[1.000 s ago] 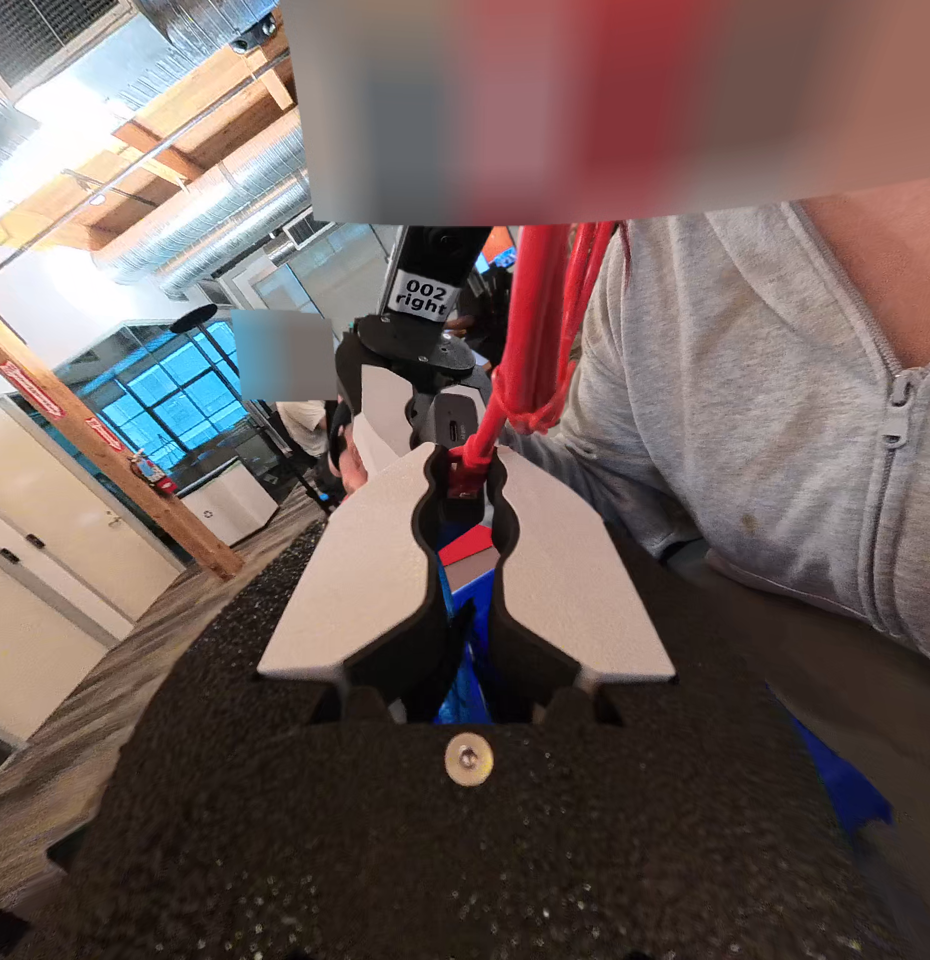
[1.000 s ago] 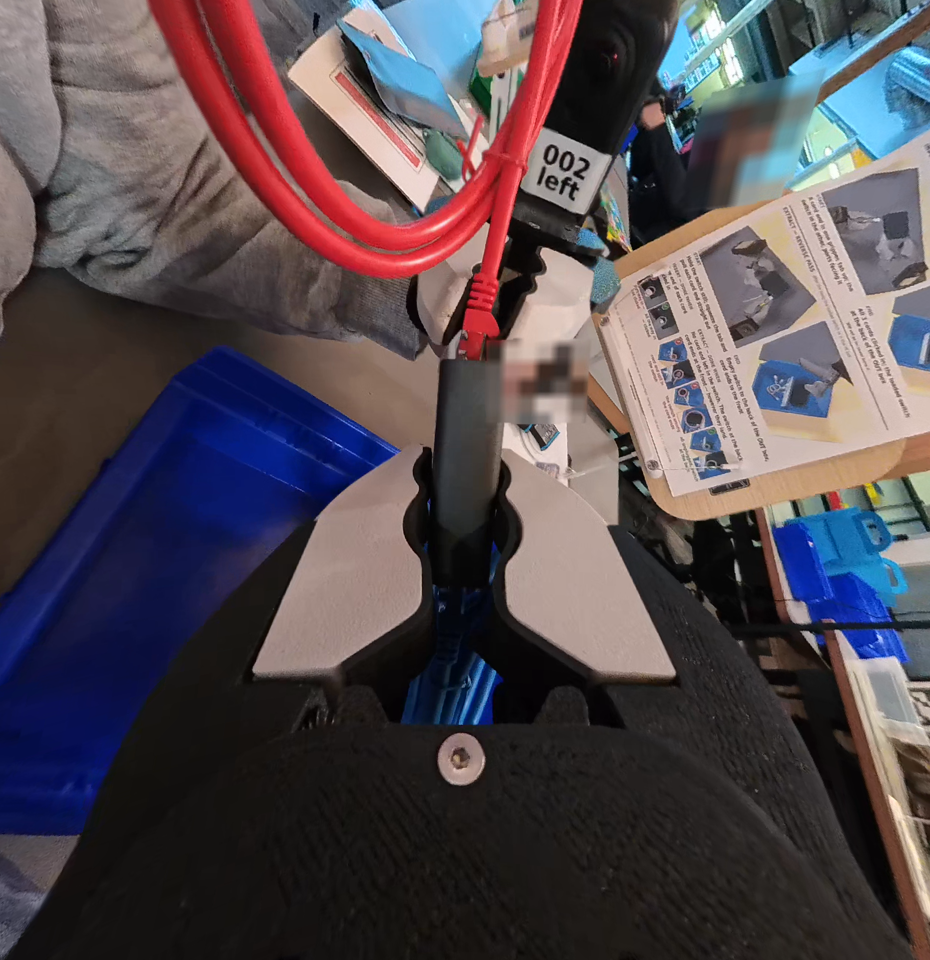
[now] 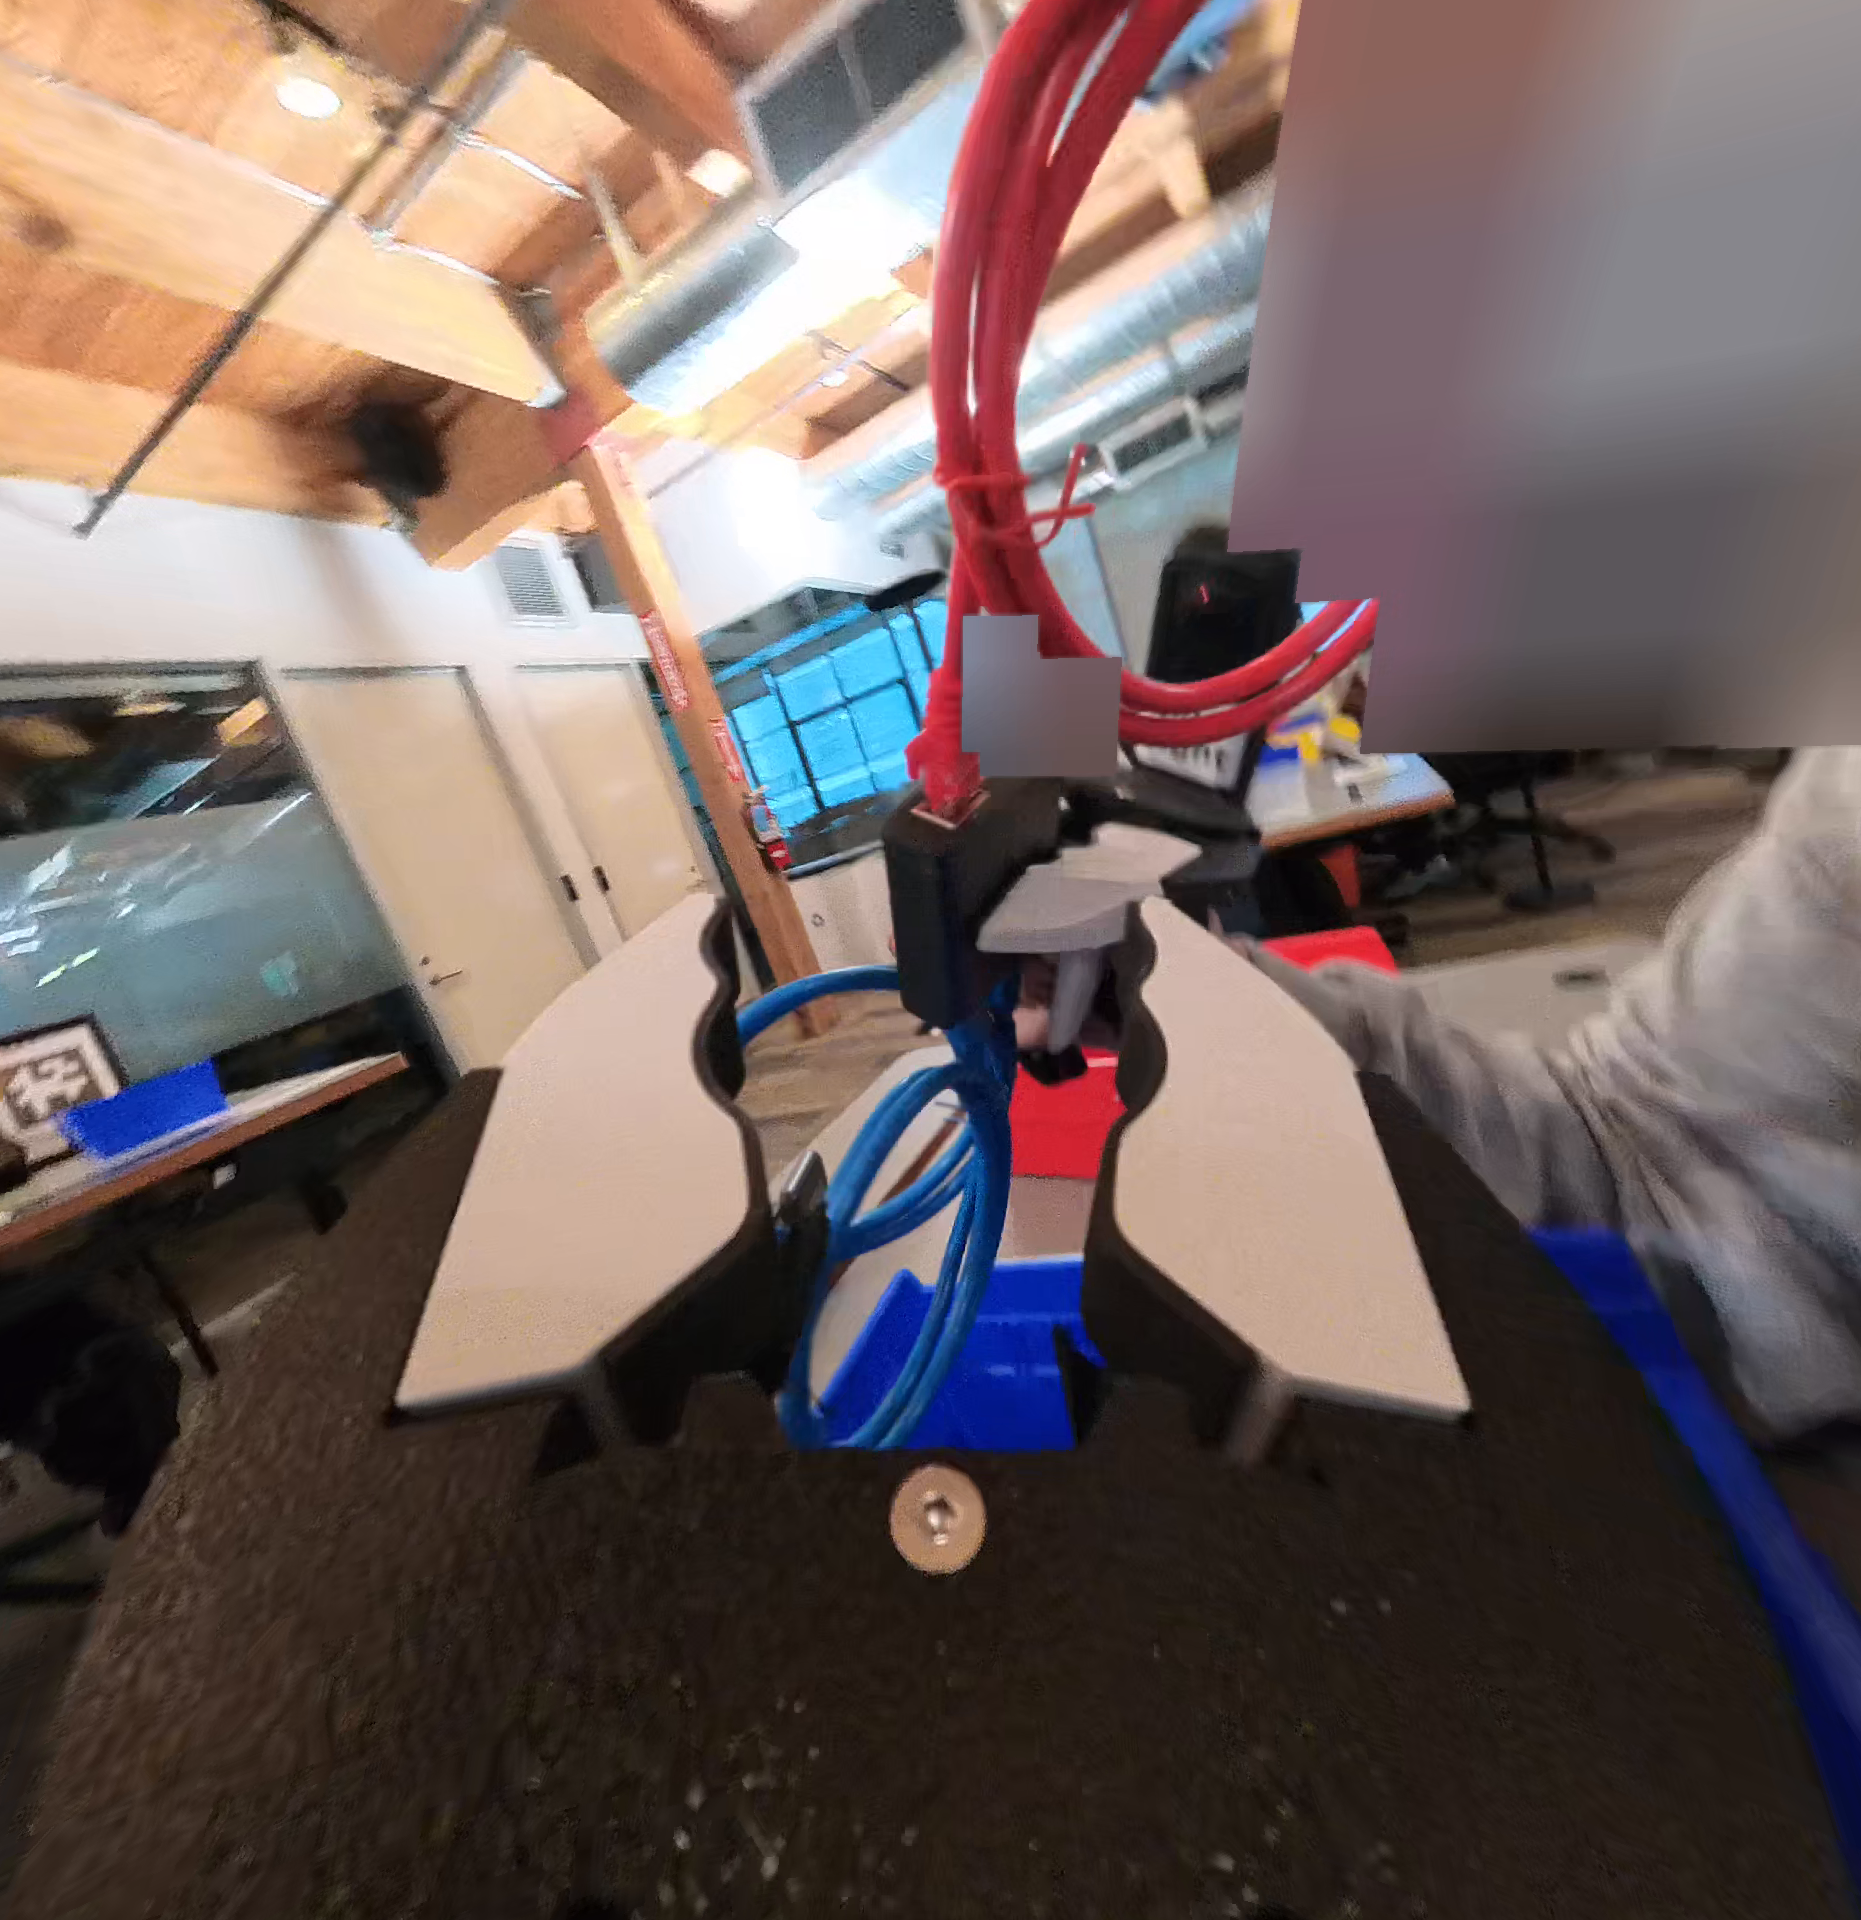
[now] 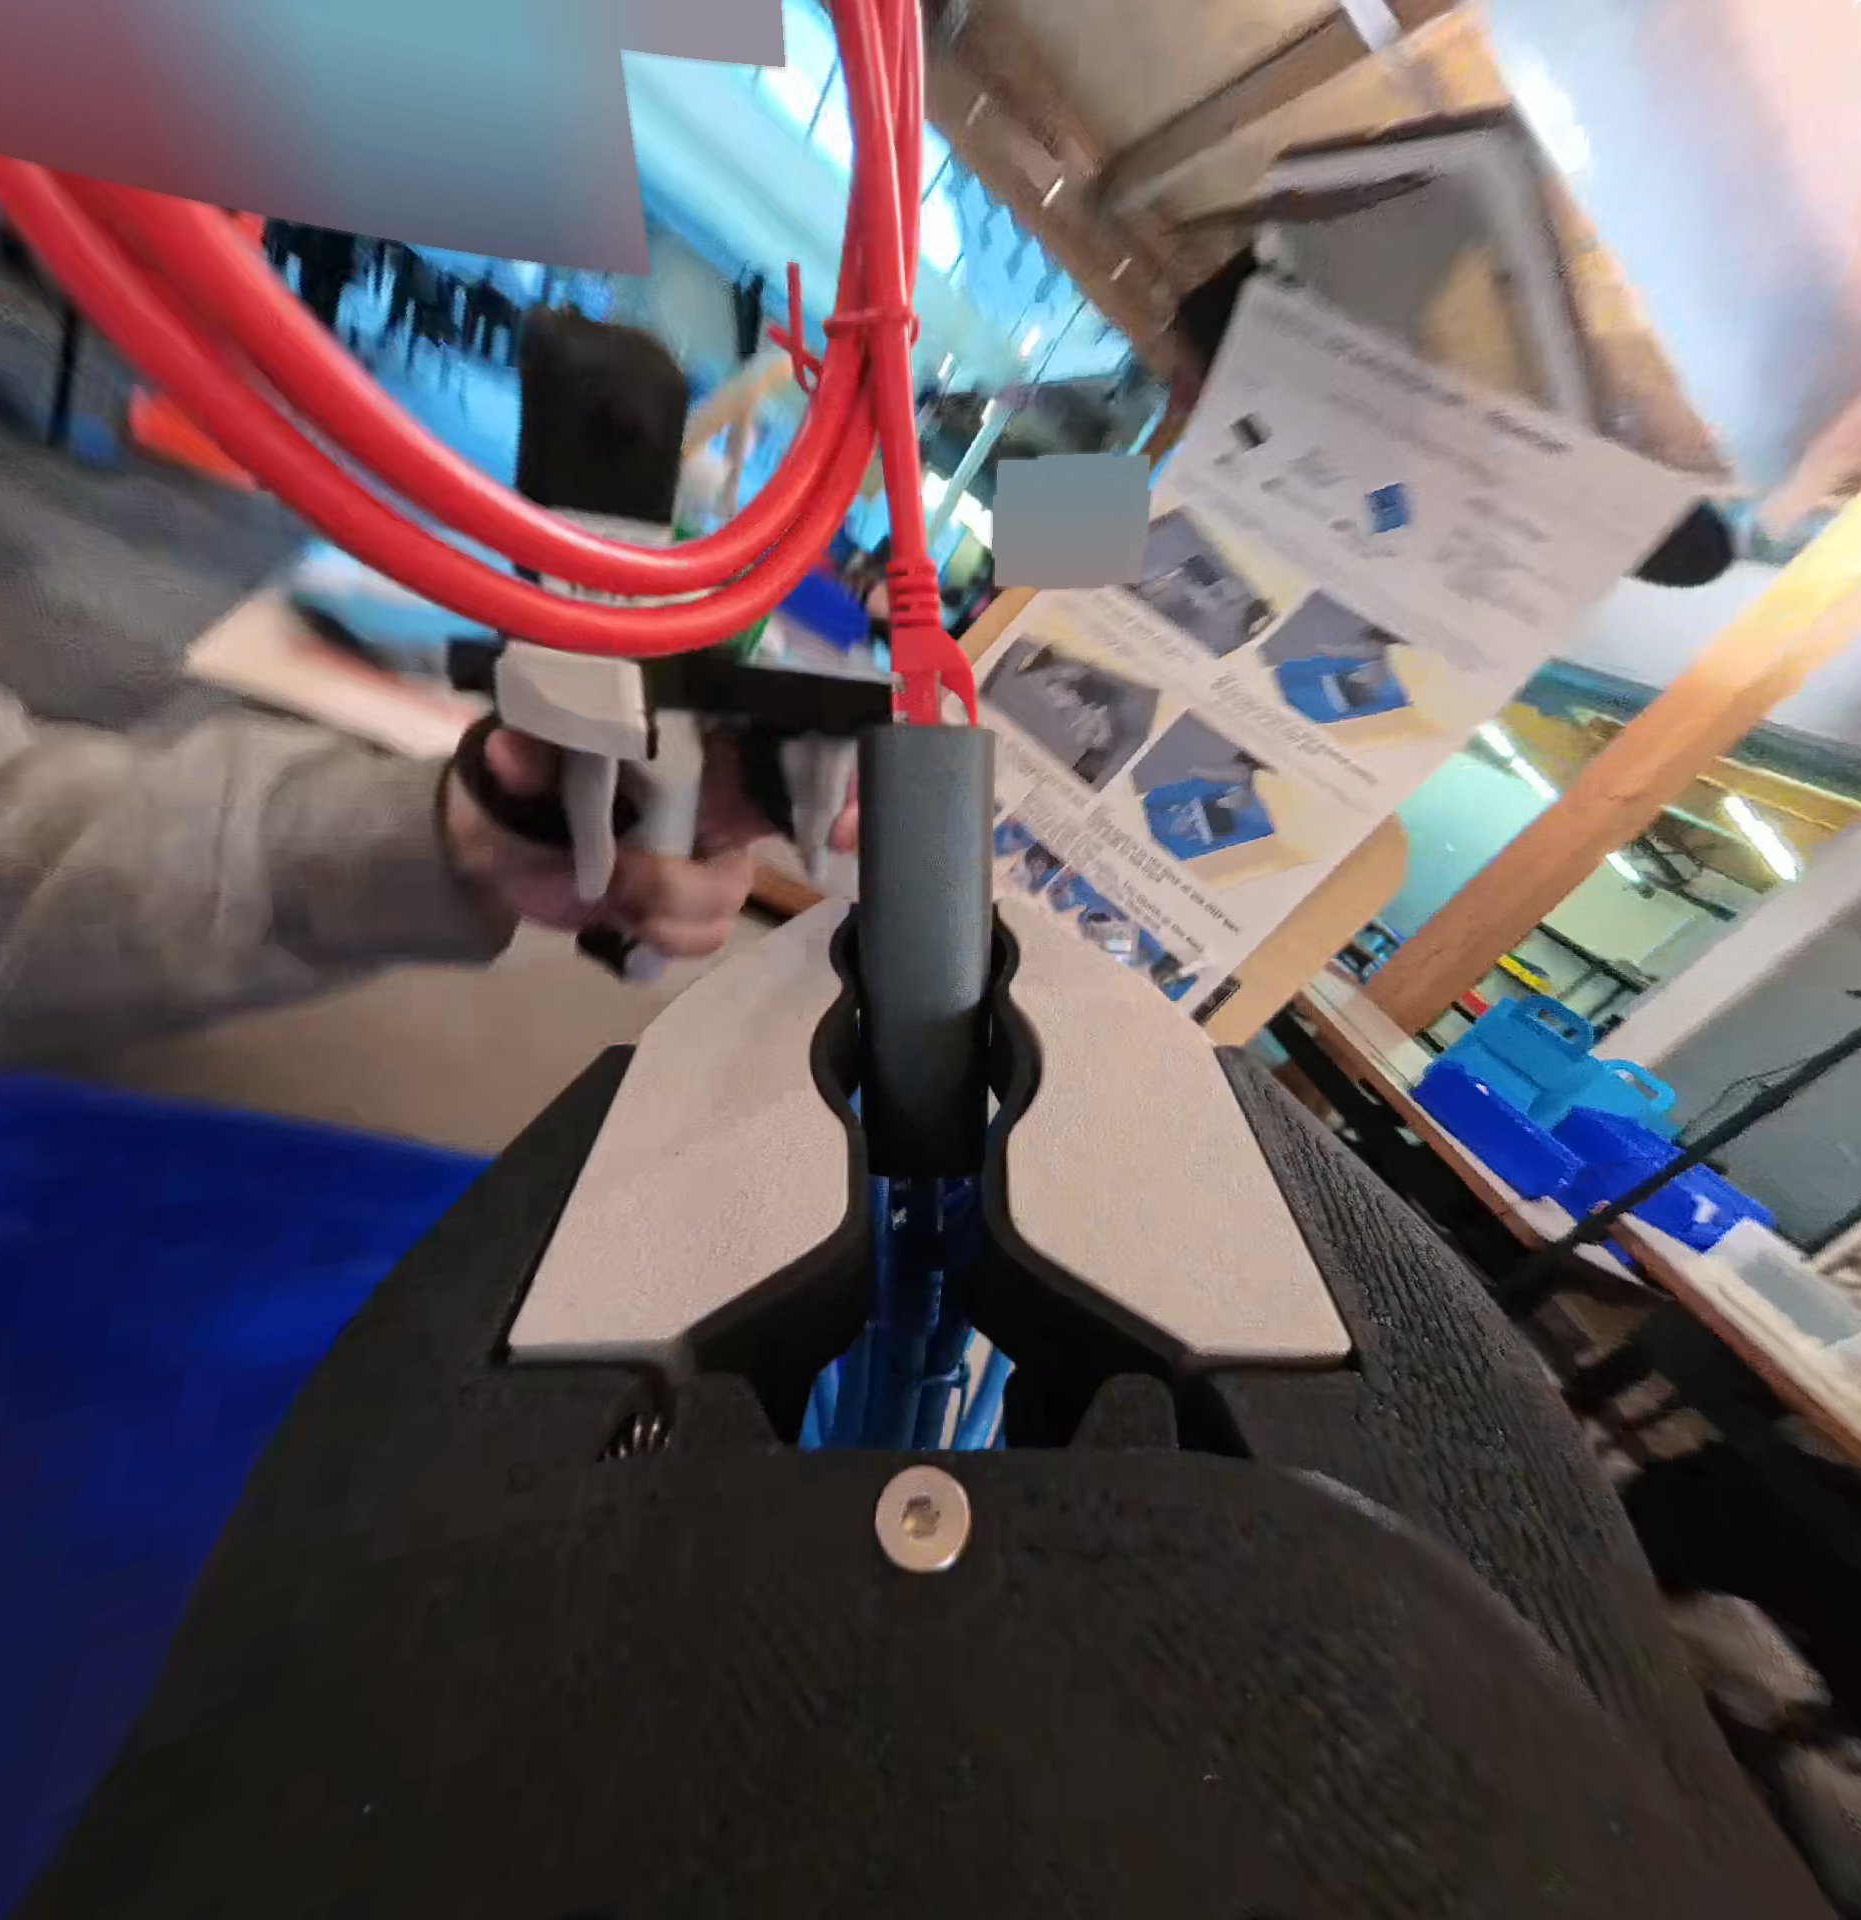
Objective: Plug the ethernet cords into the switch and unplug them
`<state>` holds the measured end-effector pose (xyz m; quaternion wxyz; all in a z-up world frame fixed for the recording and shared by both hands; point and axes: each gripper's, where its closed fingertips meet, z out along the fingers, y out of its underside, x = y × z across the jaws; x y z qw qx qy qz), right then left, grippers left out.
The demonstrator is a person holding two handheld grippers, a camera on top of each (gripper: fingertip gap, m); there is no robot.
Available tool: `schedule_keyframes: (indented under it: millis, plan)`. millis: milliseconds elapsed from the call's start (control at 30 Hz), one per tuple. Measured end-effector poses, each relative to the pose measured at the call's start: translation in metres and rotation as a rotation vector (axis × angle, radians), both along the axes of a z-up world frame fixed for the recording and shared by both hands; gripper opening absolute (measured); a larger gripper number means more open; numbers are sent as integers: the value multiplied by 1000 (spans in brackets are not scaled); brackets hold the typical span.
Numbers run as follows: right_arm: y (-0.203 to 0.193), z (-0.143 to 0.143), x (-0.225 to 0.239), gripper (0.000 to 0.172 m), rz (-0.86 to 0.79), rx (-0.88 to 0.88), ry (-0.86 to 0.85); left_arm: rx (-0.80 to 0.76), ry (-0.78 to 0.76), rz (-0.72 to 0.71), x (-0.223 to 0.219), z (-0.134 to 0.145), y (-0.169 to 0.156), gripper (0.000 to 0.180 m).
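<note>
Open workshop with timber ceiling beams (image 3: pixel 230 270) and tables behind. Right gripper (image 4: pixel 924 966) clenched on the black switch (image 4: pixel 924 935), both pads pressed against its sides, held upright in the air. Red ethernet cord (image 4: pixel 910 499) plugged into its top end; blue ethernet cord (image 3: pixel 905 1195) hangs from its lower end. Left gripper (image 3: pixel 931 997) spread wide, grasp bare, just beside the switch. Blue bin (image 4: pixel 178 1299) below.

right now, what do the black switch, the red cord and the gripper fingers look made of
Switch: likely matte black plastic, smooth with a dull sheen. Red cord: glossy flexible rubbery jacket, bending in loops. Right gripper fingers: grainy grey faces over black, probably printed plastic.
</note>
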<state>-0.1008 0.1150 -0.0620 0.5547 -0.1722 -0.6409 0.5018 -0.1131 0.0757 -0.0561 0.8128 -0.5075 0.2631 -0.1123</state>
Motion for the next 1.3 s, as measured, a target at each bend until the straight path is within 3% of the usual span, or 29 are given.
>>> schedule_keyframes:
  millis: [100, 233, 367, 433, 600, 667, 767, 867, 967, 1100, 1300]
  plan:
    - [6, 8, 1, 20, 141, -187, 49, 21, -100, 56, -8, 11, 5, 69]
    - [-4, 7, 5, 20, 358, -309, 71, -38, -24, 54, 19, 5, 13, 62]
    - [-20, -3, 6, 20, 423, -251, 57, -99, 46, 115, 32, -4, 23, 44]
    - [-27, -6, 6, 20, 425, -217, 50, -119, 70, 136, 34, -7, 26, 44]
    - [-31, -7, 7, 21, 409, -176, 55, -96, 62, 77, 34, -5, 19, 24]
    - [-28, -6, 6, 25, 355, -152, 72, -101, 73, 67, 32, -6, 19, 22]
    - [-6, 5, 12, 40, 251, -161, 126, -67, 123, 176, 18, -4, 19, 21]
    - [28, 19, 27, 51, 155, -225, 124, -50, 245, 407, -6, -4, 21, 20]
    - [57, 29, 45, 58, -41, -180, 141, -67, 419, 652, -27, -9, 25, 20]
    - [51, 40, 72, 59, -273, 31, 160, -57, 656, 914, -47, -15, 29, 20]
    - [4, 15, 49, 60, -539, 496, 47, -103, 899, 1075, -60, -30, 36, 20]
